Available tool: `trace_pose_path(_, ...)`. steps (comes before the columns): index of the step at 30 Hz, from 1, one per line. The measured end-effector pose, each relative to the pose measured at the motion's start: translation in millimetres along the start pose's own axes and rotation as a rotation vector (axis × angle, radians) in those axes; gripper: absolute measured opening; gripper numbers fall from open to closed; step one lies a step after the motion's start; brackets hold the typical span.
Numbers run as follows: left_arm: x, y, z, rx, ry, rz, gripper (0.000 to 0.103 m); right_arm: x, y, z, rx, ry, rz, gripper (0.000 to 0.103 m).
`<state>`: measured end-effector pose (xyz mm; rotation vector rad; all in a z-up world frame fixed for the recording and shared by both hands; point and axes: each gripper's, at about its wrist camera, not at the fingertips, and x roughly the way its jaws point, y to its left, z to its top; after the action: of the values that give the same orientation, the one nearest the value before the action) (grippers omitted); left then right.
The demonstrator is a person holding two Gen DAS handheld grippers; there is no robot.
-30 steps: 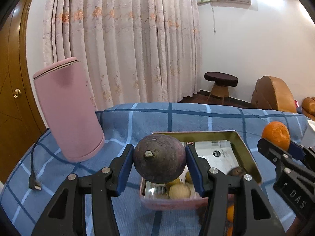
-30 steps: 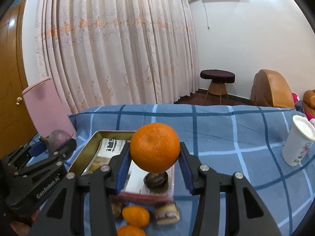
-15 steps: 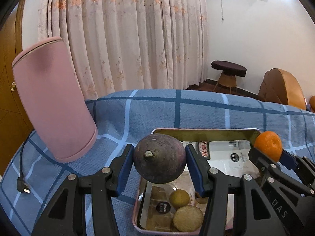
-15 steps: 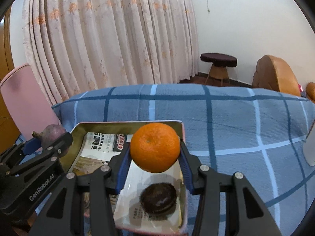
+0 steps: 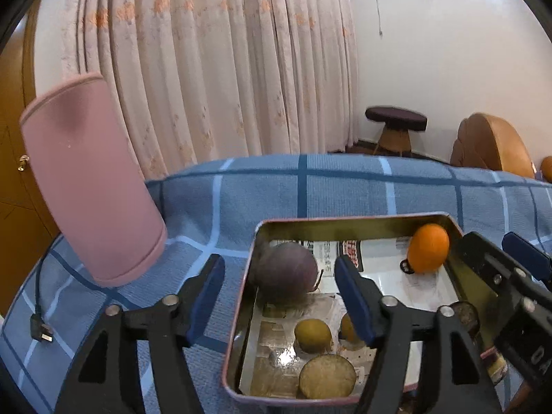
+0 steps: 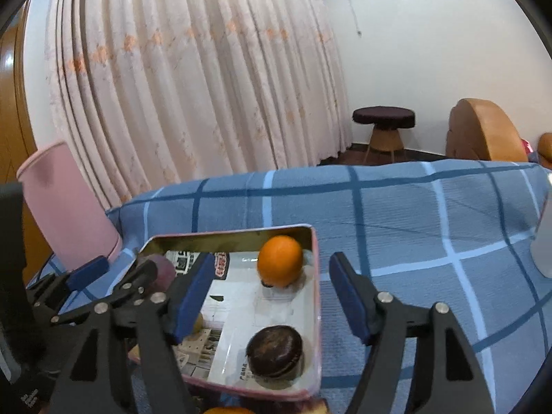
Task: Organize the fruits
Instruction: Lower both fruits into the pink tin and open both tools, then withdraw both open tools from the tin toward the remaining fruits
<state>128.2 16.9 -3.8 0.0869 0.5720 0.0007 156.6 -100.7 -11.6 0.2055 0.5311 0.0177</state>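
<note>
A metal tray [image 5: 348,221] lined with printed paper sits on the blue checked cloth; it also shows in the right wrist view [image 6: 316,276]. A dark purple fruit [image 5: 288,272] lies in its far left corner. An orange [image 5: 428,252] lies in its far right corner, also in the right wrist view [image 6: 280,265]. My left gripper [image 5: 279,300] is open just behind the purple fruit. My right gripper [image 6: 267,296] is open just behind the orange. Small yellow-brown fruits [image 5: 313,335] and a dark round fruit [image 6: 275,350] lie nearer in the tray.
A tall pink cylinder [image 5: 89,186] stands left of the tray, with a black cable and plug [image 5: 41,326] beside it. A white cup [image 6: 544,241] stands at the right edge. An orange [image 6: 229,410] lies in front of the tray. Curtains, a stool and a chair are behind.
Both grippers opened over the tray. The purple fruit and the orange dropped out of the jaws and now lie in the tray's far corners.
</note>
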Motion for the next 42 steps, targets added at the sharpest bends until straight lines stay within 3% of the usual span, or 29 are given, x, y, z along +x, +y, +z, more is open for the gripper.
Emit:
trace_pose_path(17, -19.3, -0.7, -20.6, 0.011, -0.063, 0.025, 0.069, -24.6, -0.6, -9.9, -0.039, -0.064, -0.091, 0.072)
trace_pose_path(42, -61.0, 5.7, -49.2, -0.057, -0.044, -0.025, 0.069, -64.2, -5.7, -39.0, -0.092, -0.043, -0.086, 0.072)
